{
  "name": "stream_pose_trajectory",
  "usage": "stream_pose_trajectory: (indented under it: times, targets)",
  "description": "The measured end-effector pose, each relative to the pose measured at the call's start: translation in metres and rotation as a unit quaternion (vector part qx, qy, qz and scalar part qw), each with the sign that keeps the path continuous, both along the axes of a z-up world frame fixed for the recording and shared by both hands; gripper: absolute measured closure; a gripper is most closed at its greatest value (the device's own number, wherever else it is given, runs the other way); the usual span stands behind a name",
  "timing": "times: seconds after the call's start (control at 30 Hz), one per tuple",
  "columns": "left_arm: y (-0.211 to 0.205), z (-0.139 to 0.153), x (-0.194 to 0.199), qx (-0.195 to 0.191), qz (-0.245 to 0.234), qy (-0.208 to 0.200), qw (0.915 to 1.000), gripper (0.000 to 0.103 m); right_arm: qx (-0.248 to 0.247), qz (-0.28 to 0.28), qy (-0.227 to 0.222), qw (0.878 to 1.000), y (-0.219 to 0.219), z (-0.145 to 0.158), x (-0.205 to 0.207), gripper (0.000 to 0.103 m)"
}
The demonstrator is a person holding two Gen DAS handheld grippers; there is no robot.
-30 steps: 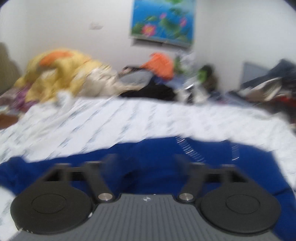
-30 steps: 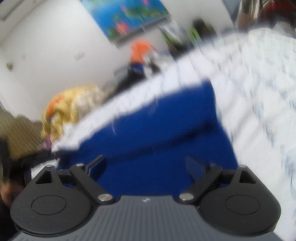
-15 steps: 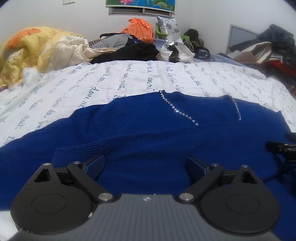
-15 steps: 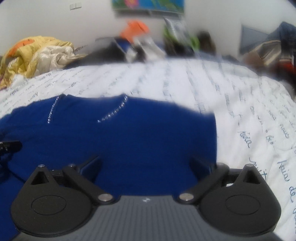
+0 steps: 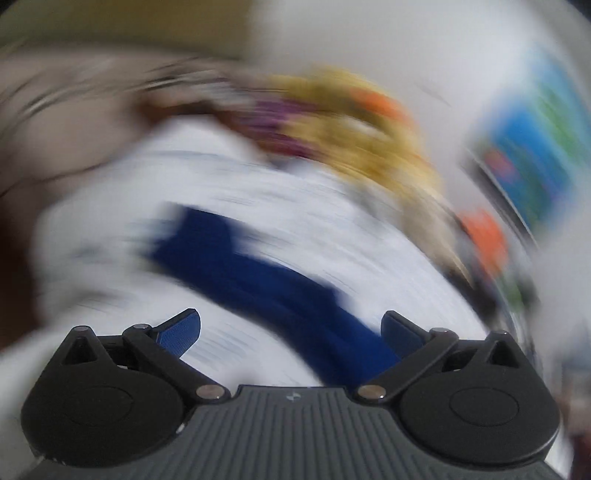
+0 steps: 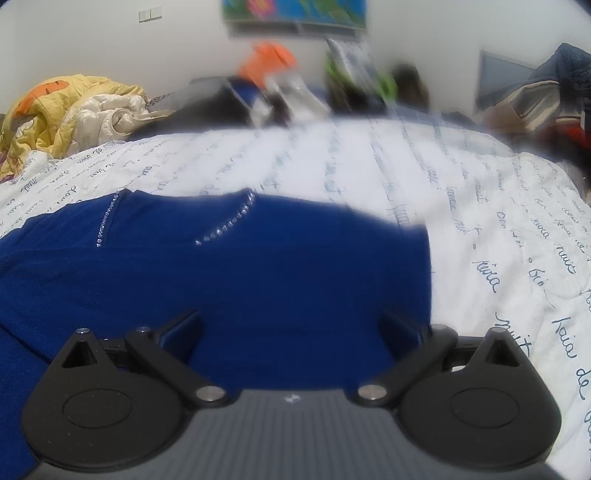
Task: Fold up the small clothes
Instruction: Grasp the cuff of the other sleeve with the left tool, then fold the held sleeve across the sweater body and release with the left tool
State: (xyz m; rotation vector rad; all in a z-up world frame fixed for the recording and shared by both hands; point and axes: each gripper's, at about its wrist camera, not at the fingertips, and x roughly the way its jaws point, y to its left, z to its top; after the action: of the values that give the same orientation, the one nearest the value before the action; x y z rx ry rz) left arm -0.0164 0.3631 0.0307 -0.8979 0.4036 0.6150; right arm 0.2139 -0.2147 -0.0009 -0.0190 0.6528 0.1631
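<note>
Blue sweater [image 6: 229, 280] lay spread on the bed's white script-printed sheet [image 6: 480, 229], filling the lower left and centre of the right wrist view, its straight side edge running down at centre right. Two lines of small rhinestones [image 6: 229, 223] trimmed the neckline near the garment's far edge. The right claw [image 6: 291, 325] hovered low over the knit with its jaws spread wide, nothing between them — whether the fingertips touched the fabric could not be told.

In the left wrist view everything was smeared by motion. A band of the same sweater [image 5: 258, 280] crossed the sheet [image 5: 332, 229] from centre left down to the lower right of the frame, reaching the right finger of the left claw [image 5: 291, 328], which was also released and held nothing.

Along the far side of the bed sat a yellow quilt [image 6: 62, 110] at upper left, an orange bag [image 6: 267, 59] at top centre and, above it, a blue floral picture [image 6: 295, 11] on the wall.
</note>
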Motion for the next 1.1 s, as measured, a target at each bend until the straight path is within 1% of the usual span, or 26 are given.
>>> stream_pose_trajectory:
  times: [0.03, 0.07, 0.1, 0.13, 0.17, 0.23, 0.33, 0.4, 0.43, 0.47, 0.5, 0.53, 0.57, 0.63, 0.7, 0.77, 0.8, 0.83, 0.87, 0.9, 0.93, 0.97, 1.0, 1.03, 1.07, 1.1]
  targets:
    - [0.027, -0.008, -0.008, -0.054, 0.04, -0.013, 0.9977, 0.004, 0.0, 0.0, 0.0, 1.0, 0.0, 0.0, 0.0, 0.0]
    - [0.045, -0.015, -0.015, -0.096, 0.062, -0.032, 0.993, 0.007, 0.0, 0.0, 0.0, 1.0, -0.001, 0.0, 0.0, 0.0]
    - [0.059, -0.022, -0.021, -0.129, 0.075, -0.052, 0.9875, 0.008, 0.0, 0.0, 0.0, 1.0, -0.001, 0.0, 0.0, 0.0]
    - [0.068, -0.027, -0.022, -0.148, 0.078, -0.065, 0.9837, 0.009, 0.0, 0.001, 0.0, 1.0, -0.001, 0.0, 0.0, 0.0]
    - [0.075, -0.03, -0.021, -0.157, 0.077, -0.072, 0.9819, 0.014, 0.0, 0.001, 0.0, 1.0, -0.001, -0.001, 0.0, 0.0]
    - [0.082, -0.031, -0.012, -0.16, 0.07, -0.072, 0.9819, 0.024, 0.0, 0.001, 0.0, 1.0, 0.0, -0.001, 0.0, 0.0]
    - [0.081, -0.032, 0.006, -0.155, 0.044, -0.059, 0.9851, 0.027, 0.0, 0.001, -0.001, 1.0, 0.0, -0.001, 0.0, 0.0]
    - [0.082, -0.032, 0.022, -0.141, 0.038, -0.044, 0.9884, 0.027, 0.0, 0.001, -0.001, 1.0, 0.0, -0.001, 0.0, 0.0]
    - [0.083, -0.029, 0.029, -0.129, 0.039, -0.034, 0.9903, 0.035, 0.0, 0.001, -0.001, 1.0, 0.0, -0.001, 0.0, 0.0]
    - [0.08, -0.036, 0.032, -0.114, 0.042, -0.019, 0.9925, 0.054, 0.0, 0.001, -0.001, 1.0, -0.001, -0.001, 0.0, 0.0]
    - [0.078, -0.04, 0.035, -0.106, 0.044, -0.003, 0.9934, 0.068, 0.0, 0.001, -0.001, 1.0, 0.0, -0.001, 0.0, 0.0]
    - [0.076, -0.041, 0.037, -0.103, 0.042, 0.011, 0.9937, 0.091, 0.0, 0.001, -0.001, 1.0, -0.001, -0.001, 0.0, 0.0]
    - [0.072, -0.038, 0.039, -0.094, 0.038, 0.019, 0.9946, 0.097, 0.0, 0.001, -0.001, 1.0, 0.0, -0.001, 0.0, 0.0]
    - [0.056, -0.02, 0.044, -0.042, 0.038, 0.034, 0.9978, 0.098, 0.0, 0.001, -0.001, 1.0, 0.0, -0.001, 0.0, 0.0]
    - [0.027, 0.007, 0.052, 0.009, 0.011, 0.008, 0.9999, 0.098, 0.003, 0.0, -0.001, 1.0, -0.001, -0.001, 0.001, 0.0]
    - [-0.017, 0.037, 0.069, 0.071, -0.037, -0.017, 0.9967, 0.098, 0.005, 0.0, -0.001, 1.0, -0.002, -0.001, 0.002, 0.0]
    - [-0.046, 0.052, 0.081, 0.107, -0.071, -0.028, 0.9913, 0.098, 0.006, 0.0, -0.002, 1.0, -0.002, -0.001, 0.002, 0.0]
    - [-0.079, 0.065, 0.092, 0.145, -0.11, -0.039, 0.9826, 0.098, 0.008, -0.001, -0.002, 1.0, -0.003, -0.001, 0.002, 0.0]
    - [-0.12, 0.076, 0.104, 0.189, -0.16, -0.052, 0.9675, 0.098, 0.01, -0.001, -0.003, 1.0, -0.003, -0.002, 0.002, 0.0]
    - [-0.162, 0.083, 0.113, 0.229, -0.212, -0.062, 0.948, 0.098, 0.014, -0.002, -0.003, 1.0, -0.004, -0.002, 0.002, 0.0]
    - [-0.203, 0.086, 0.121, 0.263, -0.266, -0.067, 0.925, 0.097, 0.019, -0.003, -0.004, 1.0, -0.005, -0.002, 0.002, 0.0]
    - [-0.247, 0.085, 0.127, 0.285, -0.334, -0.07, 0.8957, 0.093, 0.026, -0.004, -0.005, 1.0, -0.007, -0.002, 0.002, 0.0]
    - [-0.284, 0.078, 0.132, 0.288, -0.404, -0.064, 0.866, 0.083, 0.034, -0.007, -0.006, 0.999, -0.008, -0.002, 0.001, 0.0]
    - [-0.32, 0.069, 0.135, 0.285, -0.473, -0.05, 0.832, 0.057, 0.045, -0.009, -0.007, 0.999, -0.011, -0.002, 0.001, 0.0]
    - [-0.347, 0.059, 0.134, 0.288, -0.508, -0.032, 0.811, 0.033, 0.055, -0.01, -0.008, 0.998, -0.014, -0.002, 0.001, 0.0]
    - [-0.367, 0.05, 0.125, 0.303, -0.514, -0.024, 0.802, 0.027, 0.065, -0.011, -0.009, 0.998, -0.017, -0.002, 0.001, 0.0]
